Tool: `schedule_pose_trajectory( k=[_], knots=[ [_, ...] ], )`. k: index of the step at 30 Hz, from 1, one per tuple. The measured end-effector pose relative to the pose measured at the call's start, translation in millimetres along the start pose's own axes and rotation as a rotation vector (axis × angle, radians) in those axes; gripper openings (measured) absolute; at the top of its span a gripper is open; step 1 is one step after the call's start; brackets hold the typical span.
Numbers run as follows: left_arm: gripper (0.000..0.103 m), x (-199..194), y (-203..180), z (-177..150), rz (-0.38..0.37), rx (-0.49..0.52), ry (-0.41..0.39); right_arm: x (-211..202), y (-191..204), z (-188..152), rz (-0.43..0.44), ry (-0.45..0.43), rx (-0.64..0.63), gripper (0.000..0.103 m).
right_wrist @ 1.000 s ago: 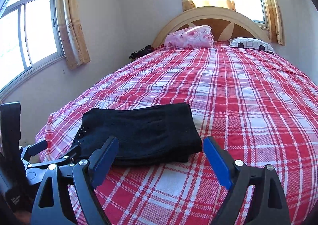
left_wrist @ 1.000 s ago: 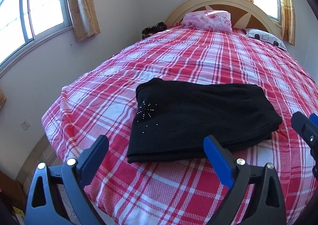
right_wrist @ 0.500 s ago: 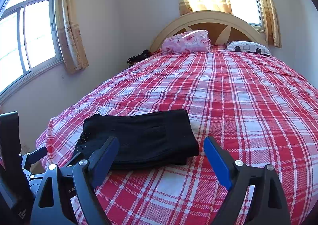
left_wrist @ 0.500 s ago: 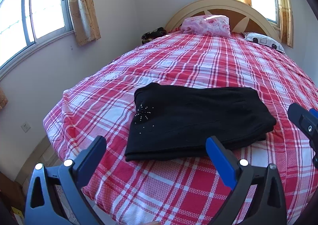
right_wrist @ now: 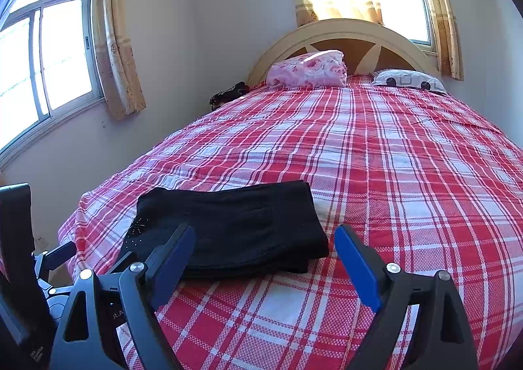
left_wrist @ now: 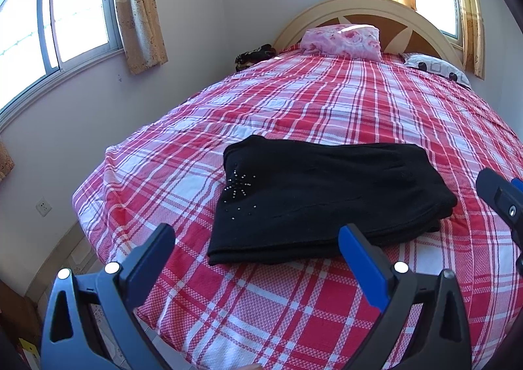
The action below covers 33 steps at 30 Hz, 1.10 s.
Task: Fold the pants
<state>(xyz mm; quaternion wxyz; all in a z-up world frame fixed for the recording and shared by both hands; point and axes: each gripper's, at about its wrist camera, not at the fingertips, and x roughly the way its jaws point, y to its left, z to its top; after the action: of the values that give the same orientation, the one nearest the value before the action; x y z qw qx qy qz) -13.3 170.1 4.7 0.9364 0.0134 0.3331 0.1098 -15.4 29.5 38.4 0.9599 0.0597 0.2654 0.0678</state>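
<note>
Black pants (left_wrist: 320,193) lie folded in a flat rectangle near the foot of the bed, with a small rhinestone pattern (left_wrist: 240,188) at their left end. They also show in the right wrist view (right_wrist: 235,226). My left gripper (left_wrist: 256,254) is open and empty, held back from the pants' near edge. My right gripper (right_wrist: 264,252) is open and empty, held back from the pants' right end. The right gripper's side shows at the right edge of the left wrist view (left_wrist: 503,203).
The bed carries a red and white plaid cover (left_wrist: 327,101). A pink pillow (left_wrist: 343,39), a patterned pillow (left_wrist: 434,67) and a dark bundle (left_wrist: 255,56) lie by the headboard (left_wrist: 359,10). A wall with a window (left_wrist: 49,26) runs along the left.
Both grippers have drawn back from the pants and risen a little. The pants lie still and look smaller and farther off.
</note>
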Motion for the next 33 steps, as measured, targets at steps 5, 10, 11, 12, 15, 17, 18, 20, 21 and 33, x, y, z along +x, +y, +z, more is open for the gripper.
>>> schedule_pose_trajectory(
  k=[5,10,11,12,15,17,18,20,21,33],
  knots=[
    [0.103,-0.8,-0.3,1.0,0.005,-0.001,-0.006,-1.8,-1.4,0.9,-0.001,-0.010,0.001,0.089],
    [0.103,-1.1,-0.7,1.6,0.005,-0.002,-0.004,-1.2,-0.7,0.5,0.003,-0.007,0.002,0.089],
    [0.103,-1.1,-0.4,1.5,0.006,-0.006,-0.003,-1.1,-0.6,0.4,0.004,-0.007,0.003,0.089],
    [0.103,-0.9,-0.1,1.5,0.005,-0.007,-0.001,-1.1,-0.6,0.3,0.003,-0.007,0.003,0.089],
    [0.103,-0.5,1.0,2.1,0.011,-0.007,-0.002,-1.3,-1.3,0.2,0.002,-0.012,0.004,0.089],
    [0.103,-0.7,1.4,2.5,0.012,-0.007,-0.004,-1.5,-1.4,0.0,0.001,-0.012,0.004,0.089],
    [0.103,-0.7,1.4,2.7,0.012,-0.008,-0.005,-1.6,-1.6,-0.2,0.000,-0.013,0.005,0.089],
    [0.103,-0.7,1.0,2.5,0.015,-0.005,-0.007,-1.4,-1.4,0.0,0.001,-0.011,0.005,0.089],
    [0.103,-0.5,1.3,2.6,0.016,-0.003,-0.007,-1.9,-1.5,-0.4,0.000,-0.011,0.005,0.089],
    [0.103,0.8,-1.2,4.9,0.039,0.004,-0.014,-2.7,-3.1,-2.6,-0.007,-0.014,0.005,0.089]
  ],
)
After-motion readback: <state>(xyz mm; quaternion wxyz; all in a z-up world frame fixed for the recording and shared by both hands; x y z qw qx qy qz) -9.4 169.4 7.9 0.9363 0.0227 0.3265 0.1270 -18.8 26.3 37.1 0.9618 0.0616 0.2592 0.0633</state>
